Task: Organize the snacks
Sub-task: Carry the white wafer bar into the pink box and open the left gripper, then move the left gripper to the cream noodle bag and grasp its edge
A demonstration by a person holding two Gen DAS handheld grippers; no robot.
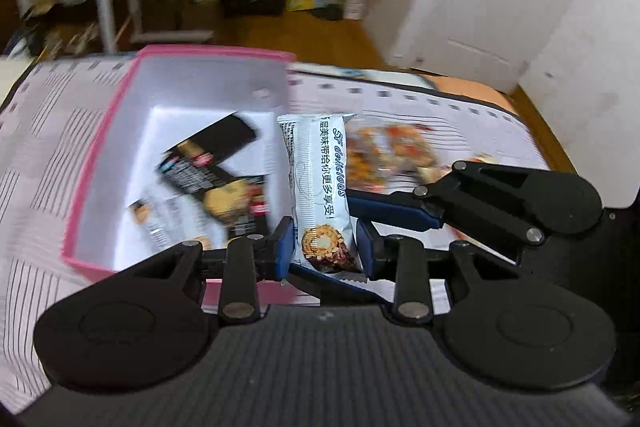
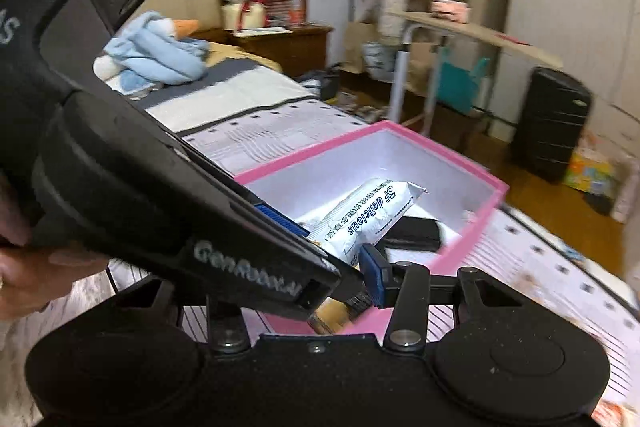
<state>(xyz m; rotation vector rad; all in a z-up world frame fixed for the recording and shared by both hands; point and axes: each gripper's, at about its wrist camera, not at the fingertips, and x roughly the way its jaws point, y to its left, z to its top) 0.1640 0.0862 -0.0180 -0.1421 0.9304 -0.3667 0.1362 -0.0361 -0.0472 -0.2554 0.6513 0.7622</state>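
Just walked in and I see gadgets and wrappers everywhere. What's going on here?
A person is sorting snacks into a pink box on the bed, using two hand-held grippers. The left gripper is shut on a white snack bar and holds it over the box's edge. The right gripper is right beside it; whether it is open or shut is unclear. A few dark snack packs already lie in the box, and an orange packet waits on the bedspread.

Your white glossy plastic snack wrapper [image 1: 320, 195] shines. The pink cardboard box [image 1: 100, 163] looks matt; your black plastic left gripper [image 1: 323, 249] too.
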